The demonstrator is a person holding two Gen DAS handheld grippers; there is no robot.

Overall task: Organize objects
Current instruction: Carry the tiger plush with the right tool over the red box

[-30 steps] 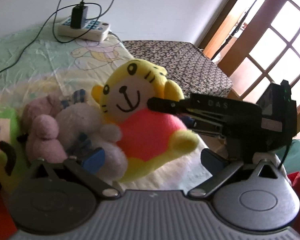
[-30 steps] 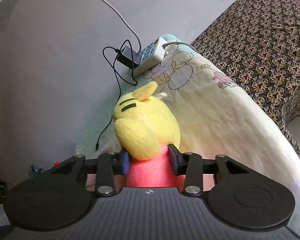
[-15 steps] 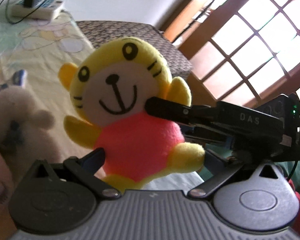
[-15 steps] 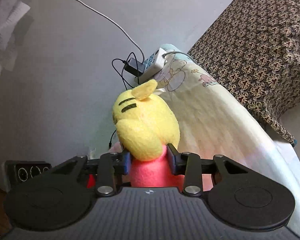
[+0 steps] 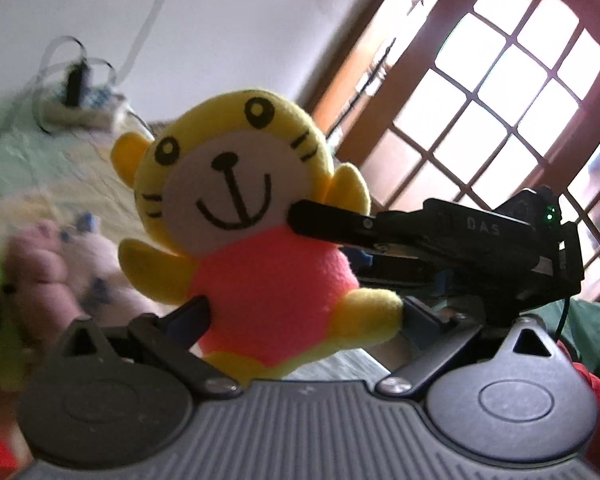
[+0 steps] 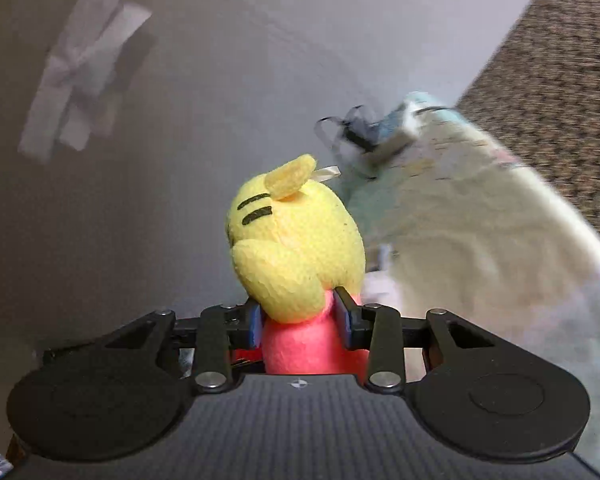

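— Where was the tiger (image 5: 256, 216)?
— Mid-frame, off the bed (image 6: 480, 240); our right gripper (image 6: 299, 316) pinched its pink body.
— The left gripper (image 5: 300, 312)?
— Spread wide, holding nothing. Placing remained.

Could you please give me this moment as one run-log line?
right gripper: shut on tiger plush, held in air | left gripper: open, flanking plush | other plushes: on bed

The pile of soft toys (image 5: 52, 264) on the bed is a smear of pink, white and green, too blurred to tell one from another, and the power strip (image 5: 84, 108) by the wall is just as smeared. The yellow plush tiger (image 6: 296, 240) hides its face from the right wrist camera, its pink body sunk behind that gripper's black housing. The person's red sleeve (image 5: 596, 384) is cut off at the frame edge.
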